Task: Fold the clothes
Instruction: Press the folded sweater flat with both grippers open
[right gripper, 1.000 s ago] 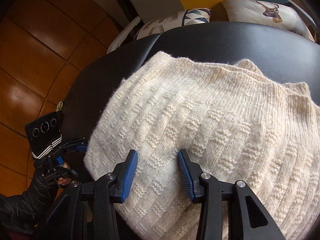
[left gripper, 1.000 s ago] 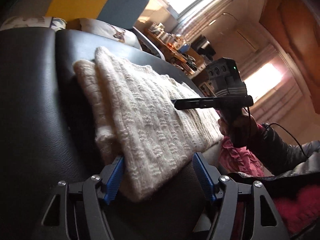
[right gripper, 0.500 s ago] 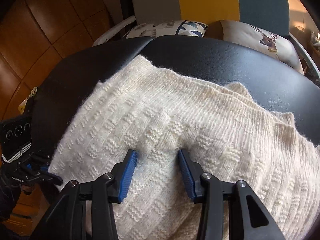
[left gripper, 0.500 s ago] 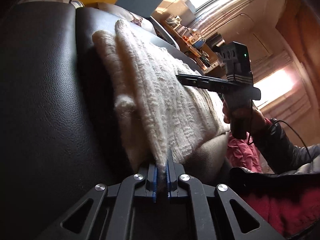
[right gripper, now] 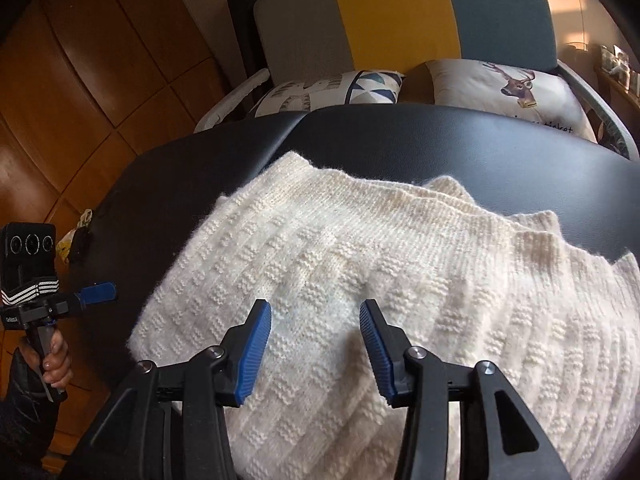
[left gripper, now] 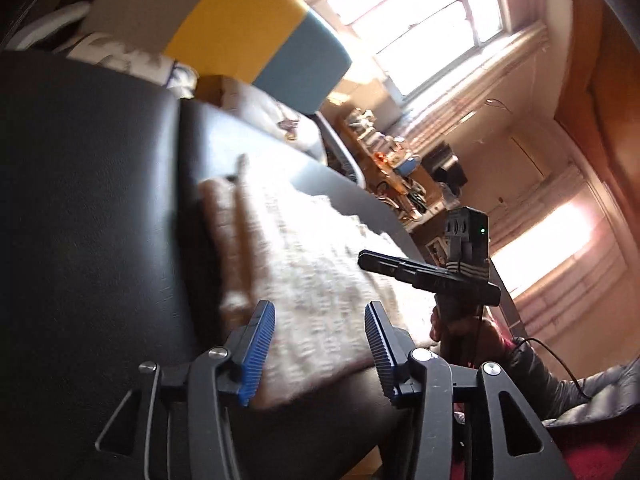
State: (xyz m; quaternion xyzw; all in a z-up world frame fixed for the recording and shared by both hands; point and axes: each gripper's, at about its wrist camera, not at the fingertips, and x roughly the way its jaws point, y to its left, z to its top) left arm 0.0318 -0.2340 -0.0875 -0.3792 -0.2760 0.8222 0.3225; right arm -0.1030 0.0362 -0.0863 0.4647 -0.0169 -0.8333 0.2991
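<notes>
Black padded bench [right gripper: 460,148]: carries the folded cream knit sweater [right gripper: 360,248], which lies across its middle and reaches the near edge; bare black padding at the far edge and at both ends.

Sofa [right gripper: 400,12], grey/yellow/teal back, beyond the bench's far edge. Two cushions on its seat: deer-print cushion [right gripper: 508,92], triangle-print cushion [right gripper: 332,90].

Right gripper [right gripper: 315,338]: fingers spread, poised over the sweater's near half; knit shows between the blue pads, nothing pinched. Contact unclear.

Left gripper [left gripper: 320,342]: fingers spread, nothing between them; sweater's near corner lies just beyond the tips, at the bench's near edge. Left view is motion-blurred.
</notes>
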